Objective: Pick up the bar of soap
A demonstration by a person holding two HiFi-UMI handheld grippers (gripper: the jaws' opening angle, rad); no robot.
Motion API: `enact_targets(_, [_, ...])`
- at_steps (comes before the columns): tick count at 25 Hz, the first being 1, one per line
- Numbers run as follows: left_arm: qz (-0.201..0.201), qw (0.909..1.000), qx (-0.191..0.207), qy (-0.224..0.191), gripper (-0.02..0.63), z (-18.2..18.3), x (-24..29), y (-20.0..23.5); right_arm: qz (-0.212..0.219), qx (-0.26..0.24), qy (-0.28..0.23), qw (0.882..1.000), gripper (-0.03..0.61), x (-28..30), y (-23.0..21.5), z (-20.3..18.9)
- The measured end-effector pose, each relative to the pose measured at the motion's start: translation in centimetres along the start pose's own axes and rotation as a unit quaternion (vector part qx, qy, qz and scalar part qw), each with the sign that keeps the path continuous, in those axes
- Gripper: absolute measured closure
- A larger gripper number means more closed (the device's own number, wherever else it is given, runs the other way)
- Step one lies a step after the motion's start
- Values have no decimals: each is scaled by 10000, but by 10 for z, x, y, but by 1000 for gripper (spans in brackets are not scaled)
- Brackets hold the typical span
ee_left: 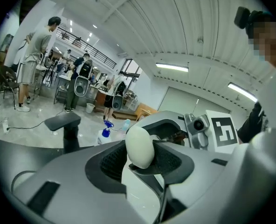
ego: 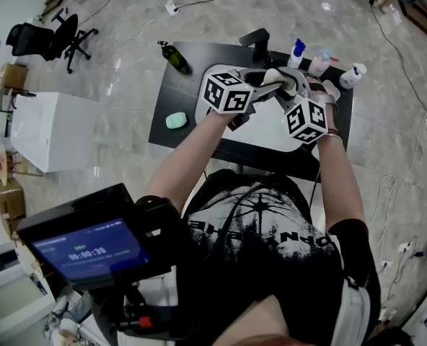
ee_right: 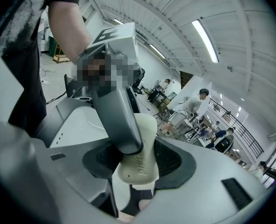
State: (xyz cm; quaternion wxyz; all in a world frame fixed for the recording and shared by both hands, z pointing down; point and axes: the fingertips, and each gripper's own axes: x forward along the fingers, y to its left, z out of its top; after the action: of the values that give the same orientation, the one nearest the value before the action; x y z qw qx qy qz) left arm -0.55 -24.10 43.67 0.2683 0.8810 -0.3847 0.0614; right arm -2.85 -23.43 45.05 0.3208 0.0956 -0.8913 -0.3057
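Holding white bar of soap jointly: left gripper and right gripper both clamped on it. Judged light, rigid, slick; grip broad flat faces, moderate squeeze.

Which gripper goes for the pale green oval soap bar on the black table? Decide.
Left. The pale green oval soap bar lies on the left gripper's side; the right gripper is farther. Both clamp a cream oval soap bar, so the left would have to release first.
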Motion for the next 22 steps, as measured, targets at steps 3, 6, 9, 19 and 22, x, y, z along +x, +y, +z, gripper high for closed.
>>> enact_targets(3, [193,9997,-89,-140,436,1,-40,8,147,-145,-142,9997,365,13,11,37])
enact_targets(6, [370,9989,-171,-229,436,-6,-78,24,285,-246,-273,9989,365,34,26,70])
enact_targets(9, [556,9976,-266,-318,436,-15,-107,44,444,-343,-411,9976,365,59,41,93])
enact_targets(19, [1224,9895,-523,-556,437,-40,-211,85,891,-629,-904,9899,365,116,89,180])
enact_targets(22, [1387,9869,-562,-604,437,-49,-233,97,984,-692,-1039,9873,365,132,102,197])
